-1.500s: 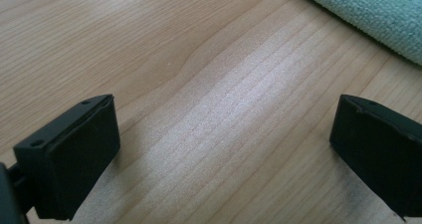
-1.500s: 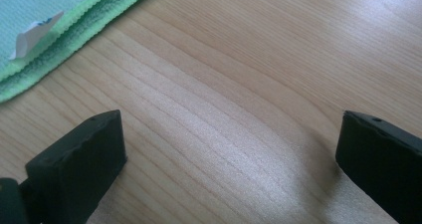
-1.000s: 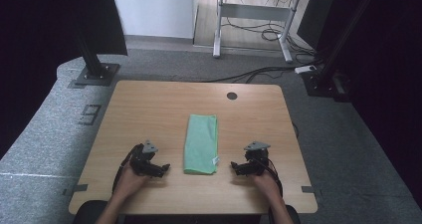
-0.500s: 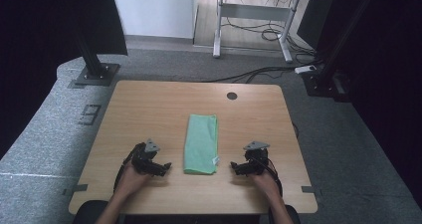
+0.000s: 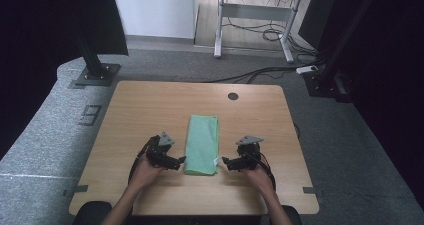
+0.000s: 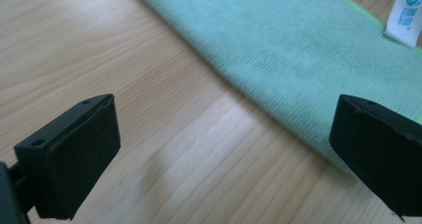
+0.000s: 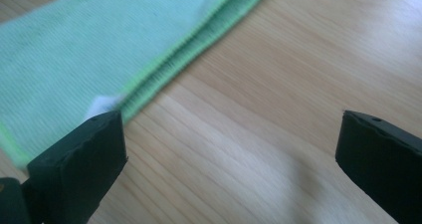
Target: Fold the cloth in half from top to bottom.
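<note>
Blur softens the near corner of the green cloth (image 7: 99, 45) in the right gripper view, where the white tag (image 7: 102, 104) is a pale smear half hidden behind the left-hand jaw, its print unreadable. In the left gripper view the same tag (image 6: 404, 14) is cut off by the upper right corner; blue-green marks show on it, too small to read as words. That view also cuts the cloth (image 6: 298, 55) off at the top and right, and the right-hand jaw covers part of its near edge.

From the high view the cloth (image 5: 202, 144) lies whole: a long folded strip on the wooden table (image 5: 150, 105), running away from the person, with its near end between the two grippers and the tag (image 5: 217, 160) poking out at its near right corner. What that view does not give is the stacked, bright-green stitched edge of the fold, which the right gripper view shows plainly along the cloth's side.

The left gripper (image 5: 179, 161) sits just beside the cloth's near left corner, and the right gripper (image 5: 227, 163) just beside the tag. Both have their jaws spread wide, holding nothing; in each gripper view bare wood fills the gap between them. The person's hands grip them from the bottom edge, the forearms cut off there. A dark round hole (image 5: 232, 96) sits near the table's far edge.
</note>
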The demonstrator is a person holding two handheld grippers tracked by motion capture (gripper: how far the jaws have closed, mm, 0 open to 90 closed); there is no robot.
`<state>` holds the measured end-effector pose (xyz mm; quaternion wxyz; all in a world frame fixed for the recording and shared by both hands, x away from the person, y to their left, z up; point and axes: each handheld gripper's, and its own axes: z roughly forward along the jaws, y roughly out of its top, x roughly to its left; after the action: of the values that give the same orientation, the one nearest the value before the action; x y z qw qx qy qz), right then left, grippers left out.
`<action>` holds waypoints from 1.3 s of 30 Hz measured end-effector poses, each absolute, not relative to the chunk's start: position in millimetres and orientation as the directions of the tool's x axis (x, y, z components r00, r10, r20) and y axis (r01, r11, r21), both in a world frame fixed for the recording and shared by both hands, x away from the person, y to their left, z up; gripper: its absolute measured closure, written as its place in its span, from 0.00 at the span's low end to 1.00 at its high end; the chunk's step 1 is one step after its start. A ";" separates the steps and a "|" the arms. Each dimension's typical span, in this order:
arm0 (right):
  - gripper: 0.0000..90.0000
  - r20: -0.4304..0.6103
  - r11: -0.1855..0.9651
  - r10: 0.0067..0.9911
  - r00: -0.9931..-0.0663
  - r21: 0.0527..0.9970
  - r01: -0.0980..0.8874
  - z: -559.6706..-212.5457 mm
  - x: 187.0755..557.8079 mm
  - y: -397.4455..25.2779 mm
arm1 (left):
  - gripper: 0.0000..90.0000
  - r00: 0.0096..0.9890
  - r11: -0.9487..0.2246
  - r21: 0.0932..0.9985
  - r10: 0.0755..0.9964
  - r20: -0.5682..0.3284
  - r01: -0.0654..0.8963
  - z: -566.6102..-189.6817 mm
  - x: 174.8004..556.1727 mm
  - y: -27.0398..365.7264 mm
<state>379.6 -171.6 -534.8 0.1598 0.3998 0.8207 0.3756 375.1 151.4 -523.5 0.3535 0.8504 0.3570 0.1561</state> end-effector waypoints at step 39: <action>0.01 0.013 0.465 0.756 -0.654 0.692 0.552 -552.3 382.6 -134.3 | 0.01 0.736 -0.562 0.644 0.677 -0.001 0.518 -546.0 351.7 136.8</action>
<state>382.6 -134.3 -552.3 0.1495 0.3881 0.8428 0.3417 351.7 136.8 -546.0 0.3197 0.8750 0.3415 0.1245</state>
